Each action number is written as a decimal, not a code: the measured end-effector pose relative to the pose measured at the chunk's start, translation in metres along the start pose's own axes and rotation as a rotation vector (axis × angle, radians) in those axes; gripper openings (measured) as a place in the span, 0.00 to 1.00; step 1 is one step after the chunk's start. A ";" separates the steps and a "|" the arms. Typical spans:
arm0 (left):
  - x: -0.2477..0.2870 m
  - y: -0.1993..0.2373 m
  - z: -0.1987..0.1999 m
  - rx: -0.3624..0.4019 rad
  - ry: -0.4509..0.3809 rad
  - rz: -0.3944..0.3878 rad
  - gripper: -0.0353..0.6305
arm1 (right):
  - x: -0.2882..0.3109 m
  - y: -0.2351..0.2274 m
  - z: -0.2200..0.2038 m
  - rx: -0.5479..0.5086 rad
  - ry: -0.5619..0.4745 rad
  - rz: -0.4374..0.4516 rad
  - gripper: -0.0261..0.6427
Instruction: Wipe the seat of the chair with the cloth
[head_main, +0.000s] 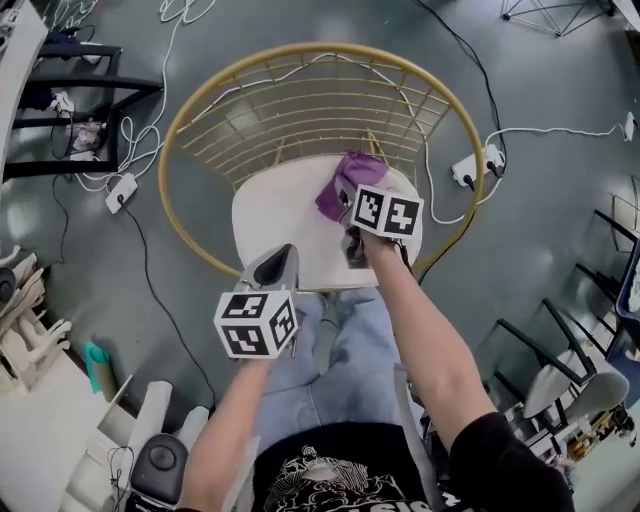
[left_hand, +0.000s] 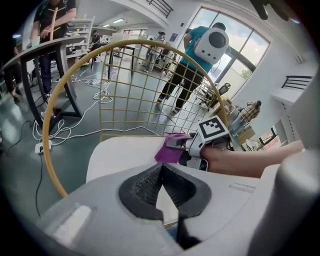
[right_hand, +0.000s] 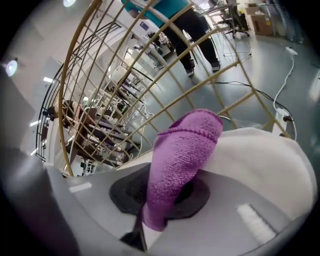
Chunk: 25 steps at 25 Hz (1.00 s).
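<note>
The right tool is clamped on the purple cloth at the back right edge of the white seat. The left tool, jaws together and empty, hovers over the seat's front edge.

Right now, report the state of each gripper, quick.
Left gripper: closed, nothing between its jaws.
Right gripper: closed on the purple cloth.
</note>
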<state>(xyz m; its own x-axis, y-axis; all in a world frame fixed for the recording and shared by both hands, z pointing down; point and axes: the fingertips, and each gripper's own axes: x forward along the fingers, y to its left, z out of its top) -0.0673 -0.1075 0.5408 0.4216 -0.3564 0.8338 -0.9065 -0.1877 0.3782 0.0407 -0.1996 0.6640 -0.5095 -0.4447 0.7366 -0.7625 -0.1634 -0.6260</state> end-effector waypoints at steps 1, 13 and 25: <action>0.002 -0.004 0.002 0.010 0.003 -0.005 0.05 | -0.006 -0.007 0.003 0.020 -0.018 -0.009 0.12; 0.025 -0.048 0.010 0.125 0.053 -0.052 0.05 | -0.080 -0.076 0.000 0.176 -0.128 -0.104 0.12; 0.004 -0.004 -0.002 0.072 0.024 -0.008 0.05 | -0.073 -0.004 -0.011 -0.004 -0.071 0.039 0.12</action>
<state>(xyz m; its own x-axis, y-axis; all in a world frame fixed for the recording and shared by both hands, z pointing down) -0.0619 -0.1063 0.5438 0.4277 -0.3325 0.8405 -0.8987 -0.2565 0.3559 0.0770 -0.1568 0.6157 -0.5090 -0.5123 0.6917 -0.7445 -0.1413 -0.6525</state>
